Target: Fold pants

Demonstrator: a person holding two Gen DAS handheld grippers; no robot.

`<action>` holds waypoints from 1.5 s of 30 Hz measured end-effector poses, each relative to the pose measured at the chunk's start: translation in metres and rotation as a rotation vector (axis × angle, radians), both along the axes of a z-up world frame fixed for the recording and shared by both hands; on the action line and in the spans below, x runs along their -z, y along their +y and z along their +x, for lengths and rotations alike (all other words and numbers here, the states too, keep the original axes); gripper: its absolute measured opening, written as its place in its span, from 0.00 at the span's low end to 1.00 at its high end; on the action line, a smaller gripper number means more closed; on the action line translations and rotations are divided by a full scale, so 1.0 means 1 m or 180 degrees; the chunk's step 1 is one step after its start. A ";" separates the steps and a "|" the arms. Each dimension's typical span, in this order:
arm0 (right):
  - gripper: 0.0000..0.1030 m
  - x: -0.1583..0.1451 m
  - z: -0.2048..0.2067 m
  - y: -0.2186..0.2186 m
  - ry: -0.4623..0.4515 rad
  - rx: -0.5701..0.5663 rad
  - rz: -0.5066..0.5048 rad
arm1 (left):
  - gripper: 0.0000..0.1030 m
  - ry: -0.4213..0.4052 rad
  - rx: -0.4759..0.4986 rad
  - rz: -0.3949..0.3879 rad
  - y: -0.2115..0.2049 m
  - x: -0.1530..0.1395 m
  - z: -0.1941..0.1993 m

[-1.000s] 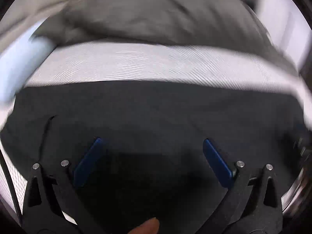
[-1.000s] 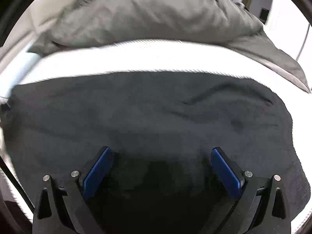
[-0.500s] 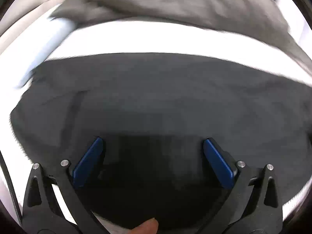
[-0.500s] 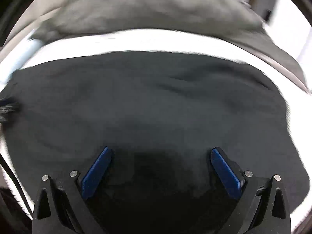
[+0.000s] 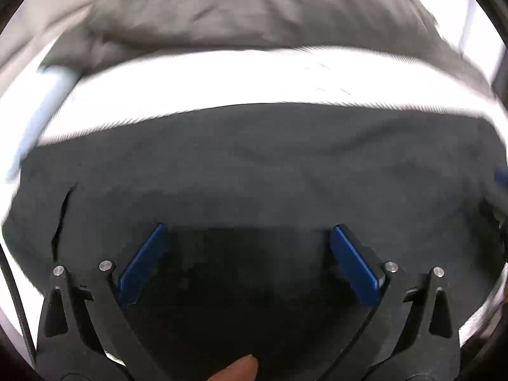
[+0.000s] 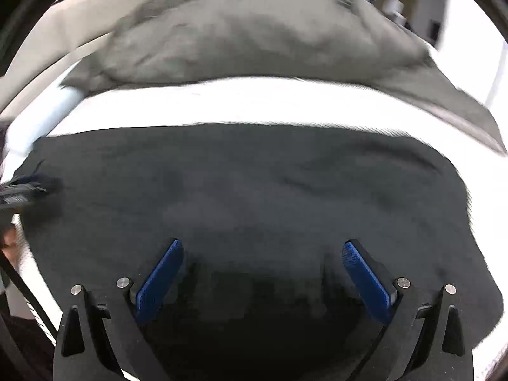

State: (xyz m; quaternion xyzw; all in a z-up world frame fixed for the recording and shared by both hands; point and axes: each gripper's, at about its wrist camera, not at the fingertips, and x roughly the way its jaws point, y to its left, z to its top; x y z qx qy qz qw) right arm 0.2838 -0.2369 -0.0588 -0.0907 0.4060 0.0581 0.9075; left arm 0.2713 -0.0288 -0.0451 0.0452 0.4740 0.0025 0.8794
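- A fingertip (image 5: 236,370) shows at the bottom edge of the left wrist view, behind the left gripper (image 5: 246,254), whose jaws stand wide apart with nothing between the blue pads (image 5: 143,265).
- The right gripper (image 6: 262,273) is likewise spread wide and empty, its pads over dark cloth.
- The pants (image 5: 254,171) lie flat under and ahead of both sets of jaws, a broad dark panel that looks already doubled over; whether the pads touch the cloth cannot be told.
- A slit, likely a pocket (image 5: 62,216), shows left of the left jaws.
- In the right wrist view the left gripper shows blurred at the far left, at the pants' left edge (image 6: 22,190).
- Ahead of the jaws the pants' far edge (image 6: 254,125) runs straight across a white sheet (image 6: 254,101).
- Beyond that, a rumpled grey duvet (image 6: 254,31) is piled at the back.
- Judgement: the step in hand appears to be a pause between folds, both tools freed from the cloth.
- Judgement: the next move calls for each gripper to pinch an edge or corner of the panel, through all layers, and to carry it across evenly so that the fold lands square.
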 end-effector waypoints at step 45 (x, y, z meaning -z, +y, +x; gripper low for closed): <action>0.99 -0.042 -0.035 -0.144 -0.0301 0.0919 -0.0038 | 0.99 -0.0573 -0.1617 -0.0612 0.228 -0.033 -0.056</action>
